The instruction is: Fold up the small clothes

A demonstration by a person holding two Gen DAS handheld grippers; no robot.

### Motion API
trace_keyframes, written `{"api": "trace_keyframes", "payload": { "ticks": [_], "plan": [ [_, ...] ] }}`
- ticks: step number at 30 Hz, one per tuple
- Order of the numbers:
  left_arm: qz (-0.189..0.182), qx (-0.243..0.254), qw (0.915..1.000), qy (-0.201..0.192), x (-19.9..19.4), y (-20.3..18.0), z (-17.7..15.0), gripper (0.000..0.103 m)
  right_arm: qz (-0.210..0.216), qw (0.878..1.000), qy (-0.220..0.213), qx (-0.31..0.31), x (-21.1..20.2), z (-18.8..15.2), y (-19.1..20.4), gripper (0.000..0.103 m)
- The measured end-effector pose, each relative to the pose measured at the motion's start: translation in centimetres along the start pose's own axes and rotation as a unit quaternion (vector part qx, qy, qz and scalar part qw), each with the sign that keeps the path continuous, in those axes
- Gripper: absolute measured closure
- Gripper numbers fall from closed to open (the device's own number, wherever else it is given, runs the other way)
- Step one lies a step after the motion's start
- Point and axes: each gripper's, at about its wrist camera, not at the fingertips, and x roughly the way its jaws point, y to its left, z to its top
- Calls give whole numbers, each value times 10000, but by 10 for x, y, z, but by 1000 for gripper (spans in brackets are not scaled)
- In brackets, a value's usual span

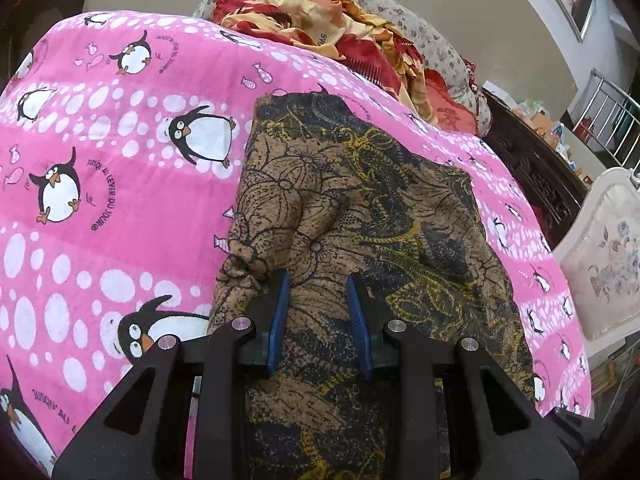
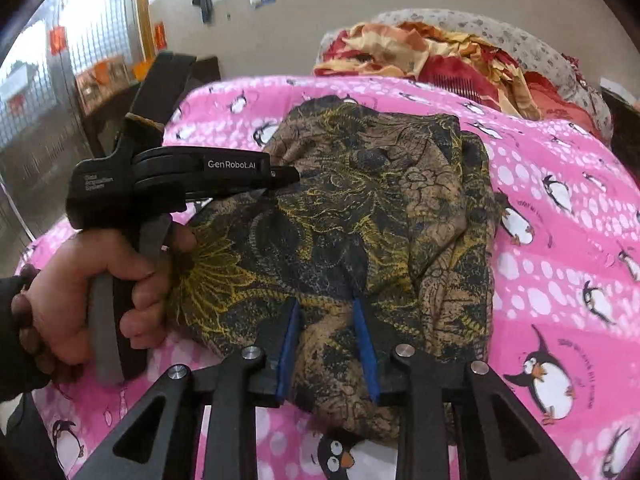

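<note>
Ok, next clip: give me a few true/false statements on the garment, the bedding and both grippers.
1. The brown patterned garment lies on a pink penguin-print blanket. True.
2. The left gripper is clamped shut on the garment. False: its blue fingers stand apart, with cloth showing between them.
3. The right gripper is open above the garment. True.
4. The garment is plain white. False: it is brown with black and yellow floral print.
5. A red and orange cloth heap lies beyond the blanket. True.
</note>
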Motion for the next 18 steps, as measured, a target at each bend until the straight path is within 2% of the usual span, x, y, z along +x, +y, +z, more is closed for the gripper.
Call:
{"api": "trace_keyframes", "payload": {
  "ticks": [4,5,6,7,8,9,10,12,16,18],
  "plan": [
    [8,11,10000,-26,-3,0,-1,75,201,9998,-69,47,0,1,-3,68],
    [46,36,10000,-24,-3,-2,-1,75,445,9990,-72,12,0,3,-1,51],
    [134,98,9999,-31,-3,-5,-1,75,823,9966,-39,-53,1,4,0,14],
    [269,208,9994,-33,-4,-10,-1,74,1262,9919,21,-172,3,4,4,0],
    [390,332,9987,-40,-4,-15,-1,72,1347,9904,66,-319,4,5,9,0],
    [479,454,9978,-46,-4,-19,-2,70,1048,9934,114,-456,8,5,16,0],
    [476,502,9976,-30,-4,-21,-2,66,922,9940,173,-558,11,4,21,0],
    [277,365,9990,6,-4,-19,0,58,498,9942,279,-917,20,4,36,0],
    [-53,323,9995,46,-7,-22,2,32,-231,9854,496,-1611,40,2,57,0],
    [0,533,9985,93,-6,-29,2,29,-497,9799,564,-1846,47,2,62,0]
  ]
}}
